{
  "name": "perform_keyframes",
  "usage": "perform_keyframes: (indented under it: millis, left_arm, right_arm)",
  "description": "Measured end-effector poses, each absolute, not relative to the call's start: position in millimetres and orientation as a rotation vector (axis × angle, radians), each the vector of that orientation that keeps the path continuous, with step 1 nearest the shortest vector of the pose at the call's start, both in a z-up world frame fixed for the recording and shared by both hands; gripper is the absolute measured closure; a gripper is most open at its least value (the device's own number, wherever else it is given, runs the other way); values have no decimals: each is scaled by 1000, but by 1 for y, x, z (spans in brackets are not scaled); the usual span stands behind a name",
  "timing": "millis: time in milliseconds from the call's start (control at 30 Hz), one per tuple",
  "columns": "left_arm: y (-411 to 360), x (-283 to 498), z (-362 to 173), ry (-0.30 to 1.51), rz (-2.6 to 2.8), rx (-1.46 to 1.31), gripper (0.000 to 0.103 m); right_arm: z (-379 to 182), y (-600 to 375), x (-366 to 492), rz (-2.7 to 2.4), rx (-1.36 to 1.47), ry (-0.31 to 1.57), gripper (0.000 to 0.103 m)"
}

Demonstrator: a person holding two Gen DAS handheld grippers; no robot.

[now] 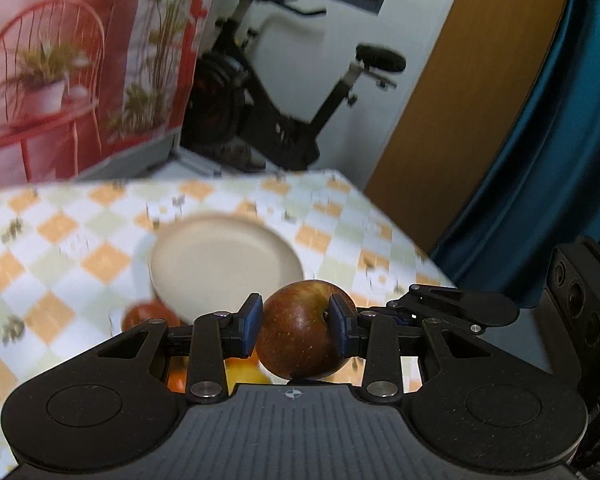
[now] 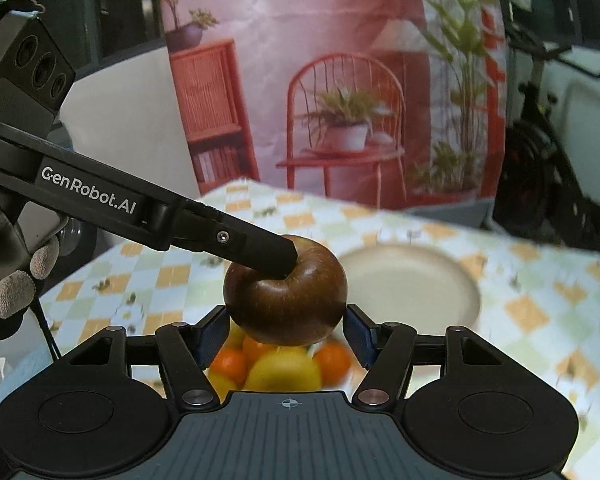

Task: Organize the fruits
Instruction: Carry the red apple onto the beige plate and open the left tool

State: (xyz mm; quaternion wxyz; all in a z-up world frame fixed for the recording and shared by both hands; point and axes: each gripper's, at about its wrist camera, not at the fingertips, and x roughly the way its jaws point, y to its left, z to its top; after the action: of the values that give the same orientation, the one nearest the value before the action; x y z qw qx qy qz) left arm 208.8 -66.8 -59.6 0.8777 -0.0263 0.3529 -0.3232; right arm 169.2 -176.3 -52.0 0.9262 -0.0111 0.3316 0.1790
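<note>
Red-brown and glossy, the apple [image 1: 302, 330] is hanging in the air above the checked tablecloth [image 1: 60, 256], pinched between the blue pads [image 1: 252, 326] of the left gripper [image 1: 296, 326], whose jaws are standing about an apple's width apart and pressing on its two flanks. Seen from the right wrist, the same apple [image 2: 286, 300] is sitting just ahead of the right gripper [image 2: 286, 334], whose jaws are standing wide, with the pads beside the fruit; whether they are touching it I cannot tell, and it looks to be gripping nothing. The apple is probably firm and fairly heavy for its size, with waxy skin that could be slipping under a light squeeze and bruising under a hard one, so holding it across its widest part, as the left gripper is doing, seems soundest. It is nearly round, so it has little long axis; the stem dimple is facing the left gripper's right-hand pad, so the core is lying roughly sideways along the squeeze. Below it, oranges [image 2: 230, 362] and a yellow fruit [image 2: 284, 370] are lying in a heap, and a cream plate [image 1: 224, 256] is standing bare just beyond.
</note>
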Motion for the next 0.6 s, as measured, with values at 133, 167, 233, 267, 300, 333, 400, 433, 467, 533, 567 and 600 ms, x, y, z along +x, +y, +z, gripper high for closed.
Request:
perform_keyframes:
  millis: [133,167,233,267,300,333,400,433,467,533,567,600]
  left_arm:
    - [-69,224,-43,702,-662,-52,65]
    - [-70,229,-42,700,-658,-52,65]
    - [-69,239,-43,702,-650,-56,65]
    - [-68,245,-45,709,-646,-60,65]
    - [-68,251,-48,718,-642,-66,65]
    - [-64,255,-52,726,-639,-72,65]
    - [-63,266,-59,747,-634,-82,65]
    - [-62,272,-63,757,-631,-87,65]
    - [-61,279,-66,767,-628,-93,65]
    - [-57,287,-74,782,-623,-98,65]
    - [-55,291,-76,789,-620,-102,65]
    - [-55,297,-79,795,-617,-104,65]
  right_arm:
    - [-35,-178,193,382,-50,655,44]
    - [-33,-178,200,386,-58,653,44]
    - [-33,-180,212,393,-67,656,44]
    - [-35,-180,219,396,-70,661,44]
    - [-37,-180,225,401,-75,668,44]
    - [-40,-181,231,404,-78,677,44]
    - [-47,-181,244,410,-84,697,44]
    - [-52,-179,250,412,-86,706,44]
    - [-56,-180,255,415,-87,716,44]
    - [-65,-181,269,422,-72,739,44]
    - [-70,-182,271,425,-64,746,44]
    - [-74,-183,278,428,-56,754,44]
